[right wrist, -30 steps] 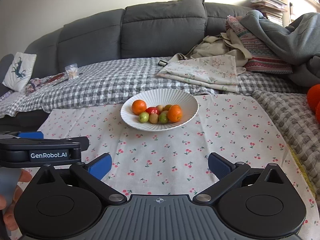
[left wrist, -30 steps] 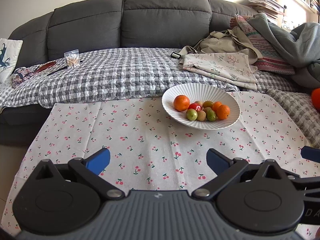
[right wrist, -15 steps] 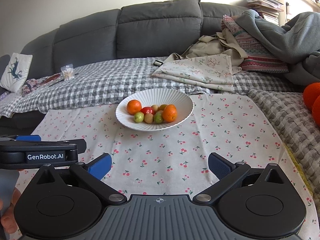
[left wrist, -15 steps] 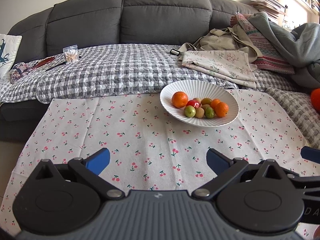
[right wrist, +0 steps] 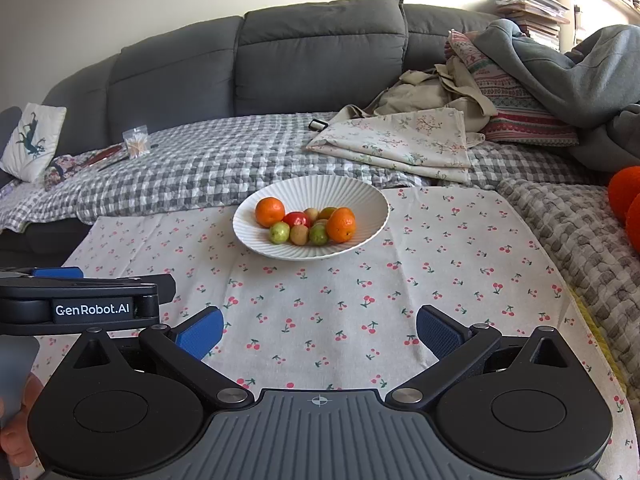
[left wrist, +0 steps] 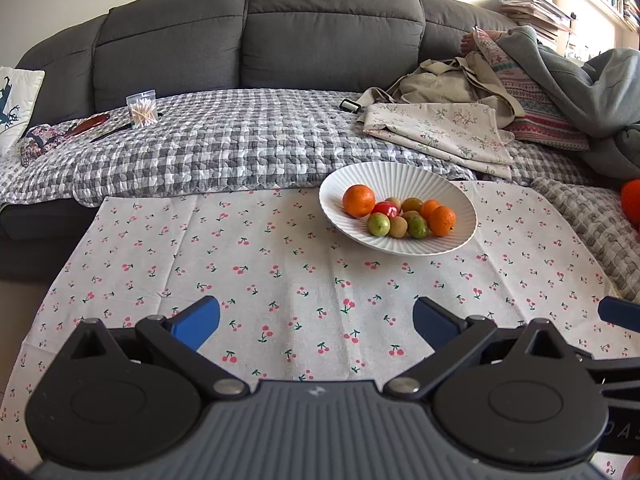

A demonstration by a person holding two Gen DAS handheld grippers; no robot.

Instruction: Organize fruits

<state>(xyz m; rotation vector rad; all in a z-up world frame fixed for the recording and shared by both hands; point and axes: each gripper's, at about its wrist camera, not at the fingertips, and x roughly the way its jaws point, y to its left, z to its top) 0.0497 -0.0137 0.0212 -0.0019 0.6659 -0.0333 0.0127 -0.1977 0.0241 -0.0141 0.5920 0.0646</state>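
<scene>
The fruits (left wrist: 400, 214) lie heaped together in a white ribbed bowl (left wrist: 420, 188), which stands on the far half of a table covered by a cherry-print cloth (left wrist: 280, 272). In the pile, a large orange (left wrist: 359, 200) sits at the left, a second orange (left wrist: 442, 221) at the right, a small red fruit (left wrist: 385, 209) between them, and a row of three small green and brownish fruits (right wrist: 299, 233) along the near side, all touching their neighbours. The left gripper (left wrist: 316, 322) hovers over the near part of the cloth, well apart from the bowl, its jaws spread wide with nothing between the blue pads (left wrist: 198, 320). The right gripper (right wrist: 319, 330) is likewise over the near cloth, jaws wide and empty; in its view the left gripper's black body shows at the left edge, with fingertips (right wrist: 16, 436) of a hand below it. Beyond the table runs a grey sofa (left wrist: 320, 36) laid with a checked quilt (left wrist: 224, 148); on it rest a folded floral cloth (left wrist: 440, 132), a beige bag (left wrist: 436, 80), a patterned pillow (left wrist: 532, 104) and a grey blanket (left wrist: 580, 92). A clear box of cotton swabs (left wrist: 141, 110) stands at the quilt's left. At the right edge, something round and orange (right wrist: 626, 196) lies on a woven grey throw (right wrist: 580, 232).
</scene>
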